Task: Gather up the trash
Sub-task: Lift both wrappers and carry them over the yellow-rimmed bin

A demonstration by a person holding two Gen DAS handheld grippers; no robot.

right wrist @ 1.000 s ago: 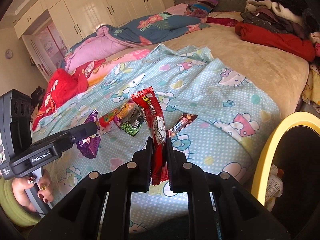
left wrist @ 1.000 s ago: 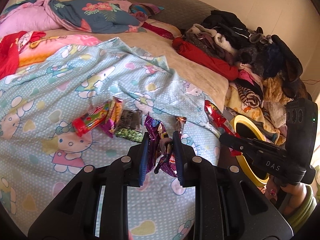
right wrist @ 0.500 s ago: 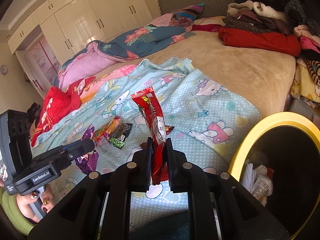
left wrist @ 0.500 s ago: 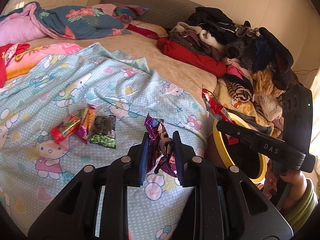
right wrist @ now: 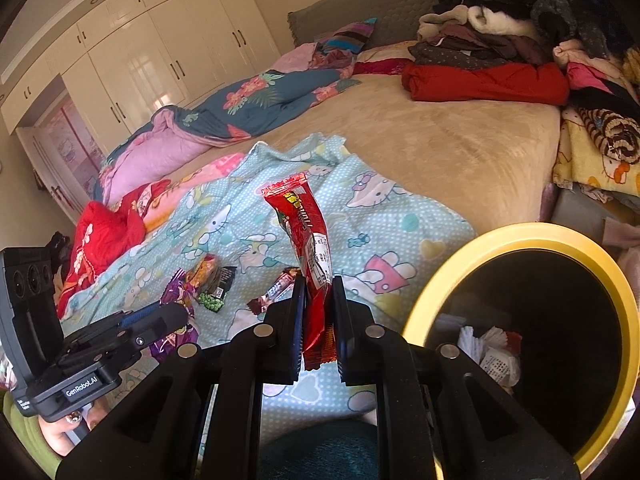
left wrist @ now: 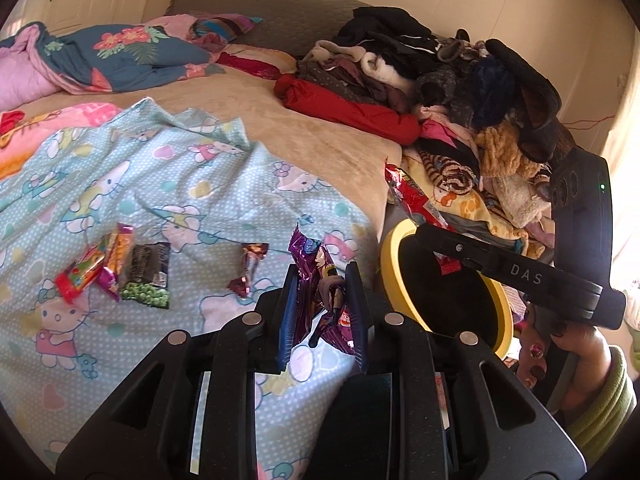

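Your left gripper (left wrist: 322, 280): jaws nearly closed, clamped on a crumpled purple foil snack wrapper (left wrist: 320, 268), held above the pale blue cartoon-cat bedsheet (left wrist: 160, 184).

Your right gripper (right wrist: 318, 300): jaws pinched tight on a long red plastic snack wrapper (right wrist: 308, 240), which stands upright between the pads with its lower end hanging below them.

The round yellow-rimmed waste bin with black liner (right wrist: 520, 236): beside the bed, at the lower right of the right wrist view; white crumpled paper (right wrist: 492, 344) lies inside. In the left wrist view the bin's rim (left wrist: 394, 256) sits just right of your left gripper and under your right one.

Still on the sheet, near your left gripper:
- one small dark red candy wrapper (left wrist: 248, 266), nearest the purple one;
- one black packet printed with green peas (left wrist: 148, 276);
- one orange-and-pink wrapper (left wrist: 116, 256), touching the pea packet;
- one red-ended multicoloured wrapper (left wrist: 80, 276), at the far left of the cluster.

Further items: a tan blanket (left wrist: 304, 132) under the sheet; a heap of mixed clothing (left wrist: 440, 92) along the bed's right edge; a blue floral quilt (left wrist: 120, 52) at the head.
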